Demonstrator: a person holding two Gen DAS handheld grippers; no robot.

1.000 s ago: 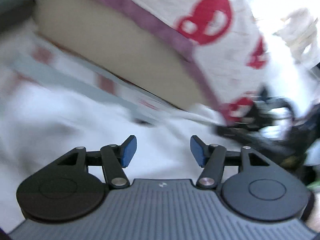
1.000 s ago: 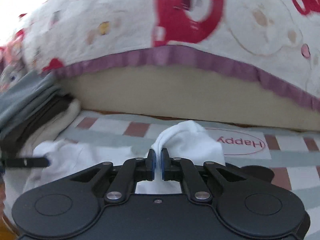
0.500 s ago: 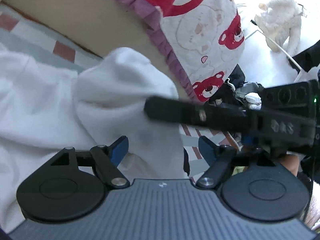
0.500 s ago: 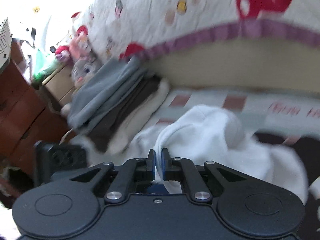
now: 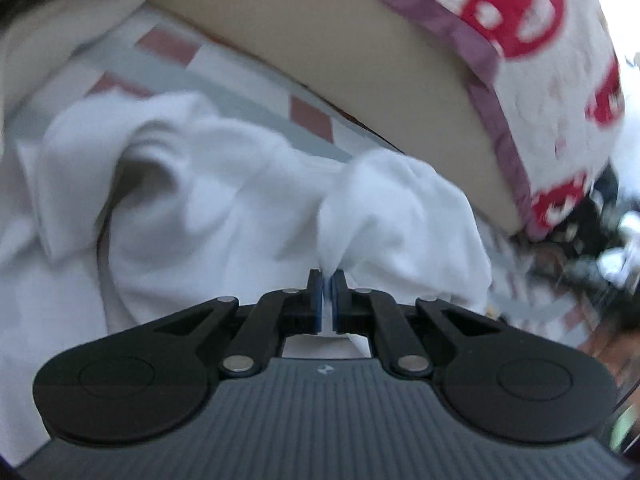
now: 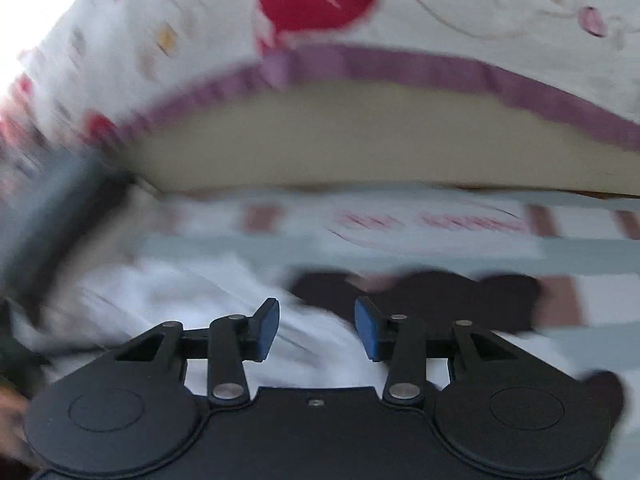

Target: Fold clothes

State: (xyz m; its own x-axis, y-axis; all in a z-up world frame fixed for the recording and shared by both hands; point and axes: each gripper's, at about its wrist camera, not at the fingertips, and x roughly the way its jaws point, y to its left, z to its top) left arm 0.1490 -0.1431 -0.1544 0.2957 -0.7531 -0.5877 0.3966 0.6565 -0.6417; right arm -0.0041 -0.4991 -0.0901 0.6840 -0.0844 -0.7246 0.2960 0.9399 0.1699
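Left gripper: jaws have just been closing, now pinched tight on a bunched fold of the white garment, cloth squeezed up between the blue pads. How deep the fold goes into the jaws is hidden by the gripper body. The garment lies crumpled on the checked bedsheet, spreading left and cut off by the lower left edge. Behind it, the beige side of a mattress under a bear-print quilt with a purple hem. Far right is dark clutter, too blurred to name.

Right gripper: jaws have just been opening, now standing about half apart, blue pads clear of the cloth, nothing pinched. The white garment sits under and left of the jaws, heavily motion-smeared, edges hard to trace. A dark cloth lies just beyond the right pad on the sheet; its shape is unclear and partly covered by the gripper. Red lettering on the bedsheet is unreadable from blur. Grey and dark items at the left edge are a stack of some sort, cannot tell what. The mattress and quilt fill the top.
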